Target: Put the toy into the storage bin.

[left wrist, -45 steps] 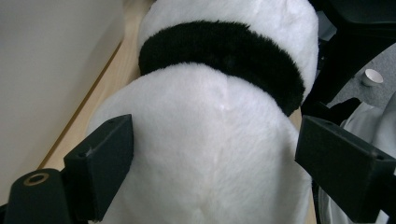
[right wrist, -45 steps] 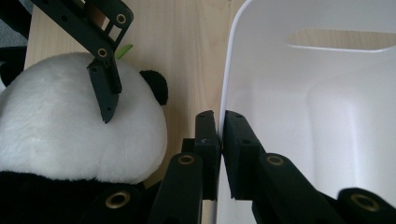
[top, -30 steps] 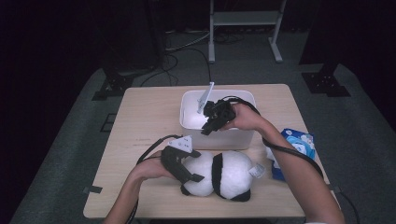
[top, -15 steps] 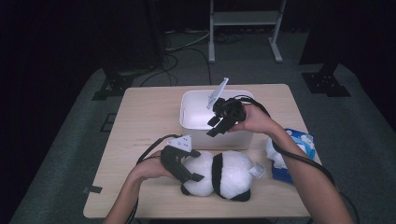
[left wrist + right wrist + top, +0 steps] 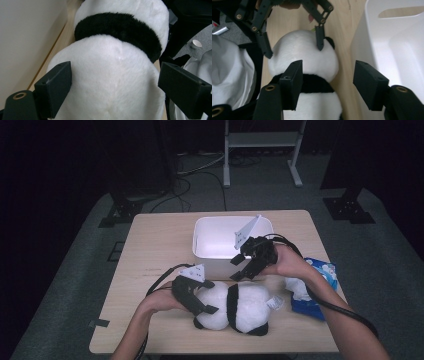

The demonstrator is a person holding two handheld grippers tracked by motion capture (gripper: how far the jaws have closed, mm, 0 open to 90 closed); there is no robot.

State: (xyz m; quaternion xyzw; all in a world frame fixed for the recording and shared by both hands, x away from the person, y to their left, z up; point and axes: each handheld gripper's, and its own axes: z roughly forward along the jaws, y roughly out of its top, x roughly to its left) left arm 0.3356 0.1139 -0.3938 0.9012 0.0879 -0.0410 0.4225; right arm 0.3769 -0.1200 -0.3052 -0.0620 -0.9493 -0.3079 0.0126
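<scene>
The panda plush (image 5: 235, 307) is lying on its side on the tabletop (image 5: 150, 245), just in front of the white bin (image 5: 220, 245). It is looking soft, light and squashy, so I am judging the firm round head or the black band the best hold. My left gripper (image 5: 197, 302) is clamping its white head between spread fingers (image 5: 53, 87). My right gripper (image 5: 245, 269) is hovering above the plush, its fingers (image 5: 292, 85) having just been opening with nothing between them.
</scene>
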